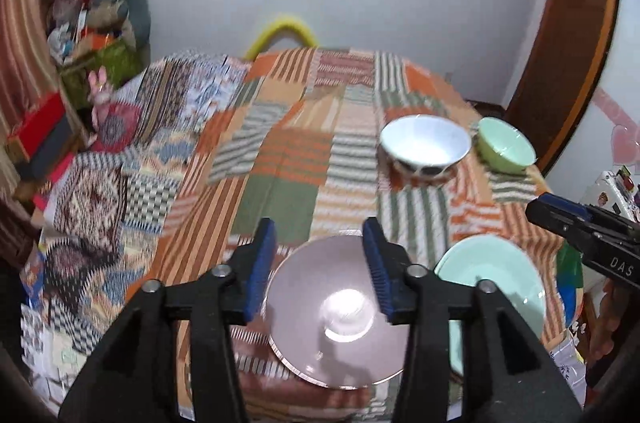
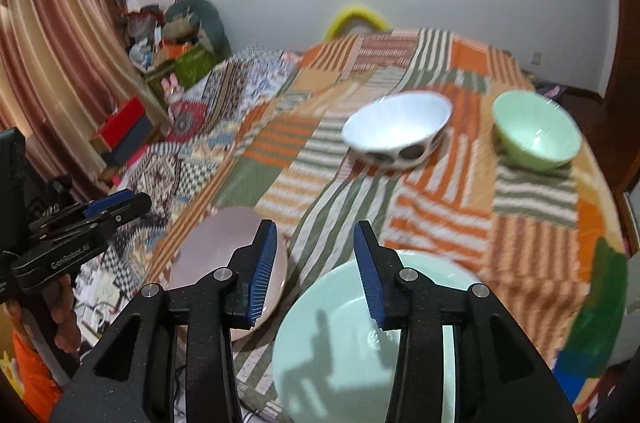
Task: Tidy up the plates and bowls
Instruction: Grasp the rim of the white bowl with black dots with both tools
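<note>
A pink plate (image 1: 332, 311) lies near the front edge of the patchwork-covered bed, with a mint-green plate (image 1: 496, 287) to its right. My left gripper (image 1: 320, 263) is open and empty above the pink plate. My right gripper (image 2: 316, 263) is open and empty above the gap between the pink plate (image 2: 224, 247) and the mint plate (image 2: 340, 343). Farther back stand a white bowl with dark spots (image 2: 396, 131) and a light-green bowl (image 2: 536, 131); both also show in the left wrist view, the white bowl (image 1: 424, 143) left of the green bowl (image 1: 506, 143).
The patchwork cover (image 1: 280, 159) spreads over the bed. Boxes and clutter (image 1: 80, 47) sit at the far left by a striped curtain (image 2: 52, 35). A yellow hoop (image 1: 284, 31) stands behind the bed. A wooden door frame (image 1: 568, 63) is at the right.
</note>
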Demonstrator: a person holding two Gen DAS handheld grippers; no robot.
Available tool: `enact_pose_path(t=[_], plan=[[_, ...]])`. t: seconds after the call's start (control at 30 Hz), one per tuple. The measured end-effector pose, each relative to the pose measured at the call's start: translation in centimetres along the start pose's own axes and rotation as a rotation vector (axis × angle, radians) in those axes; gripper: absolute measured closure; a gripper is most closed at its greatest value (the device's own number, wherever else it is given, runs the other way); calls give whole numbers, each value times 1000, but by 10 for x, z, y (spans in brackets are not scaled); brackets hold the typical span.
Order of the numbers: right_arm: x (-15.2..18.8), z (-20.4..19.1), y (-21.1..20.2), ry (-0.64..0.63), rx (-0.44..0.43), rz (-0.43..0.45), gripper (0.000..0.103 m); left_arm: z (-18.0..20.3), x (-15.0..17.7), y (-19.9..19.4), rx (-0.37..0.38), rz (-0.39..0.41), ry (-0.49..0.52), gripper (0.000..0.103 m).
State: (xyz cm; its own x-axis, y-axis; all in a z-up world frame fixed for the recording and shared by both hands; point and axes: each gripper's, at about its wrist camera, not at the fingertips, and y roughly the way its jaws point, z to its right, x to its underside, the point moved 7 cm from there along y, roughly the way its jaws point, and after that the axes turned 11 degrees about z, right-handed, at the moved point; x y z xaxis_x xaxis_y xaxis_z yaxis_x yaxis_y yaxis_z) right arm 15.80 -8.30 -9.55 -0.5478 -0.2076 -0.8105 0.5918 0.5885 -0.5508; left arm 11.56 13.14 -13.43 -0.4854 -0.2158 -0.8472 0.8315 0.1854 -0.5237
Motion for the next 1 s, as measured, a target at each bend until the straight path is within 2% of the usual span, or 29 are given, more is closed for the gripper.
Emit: enact_pose_path(t=[0.1, 0.27, 0.4, 0.5, 0.7, 1.0], plan=[[-14, 9, -13, 6, 21, 58, 52, 11, -15, -1, 24, 31, 0, 45], [-39, 23, -24, 9, 66, 141, 46, 23, -40, 6, 54, 65, -14, 35], [-54, 35, -25, 12, 97, 180, 45, 34, -63, 16, 64, 103, -13, 27], [-64, 45, -19, 18, 123, 197, 45, 41, -75, 26, 65, 119, 7, 26], [-74, 65, 2, 57, 147, 185, 45, 51, -84, 66, 86, 75, -1, 26], [-61, 96, 67, 113, 173, 63, 45, 60, -63, 144, 84, -44, 5, 26]])
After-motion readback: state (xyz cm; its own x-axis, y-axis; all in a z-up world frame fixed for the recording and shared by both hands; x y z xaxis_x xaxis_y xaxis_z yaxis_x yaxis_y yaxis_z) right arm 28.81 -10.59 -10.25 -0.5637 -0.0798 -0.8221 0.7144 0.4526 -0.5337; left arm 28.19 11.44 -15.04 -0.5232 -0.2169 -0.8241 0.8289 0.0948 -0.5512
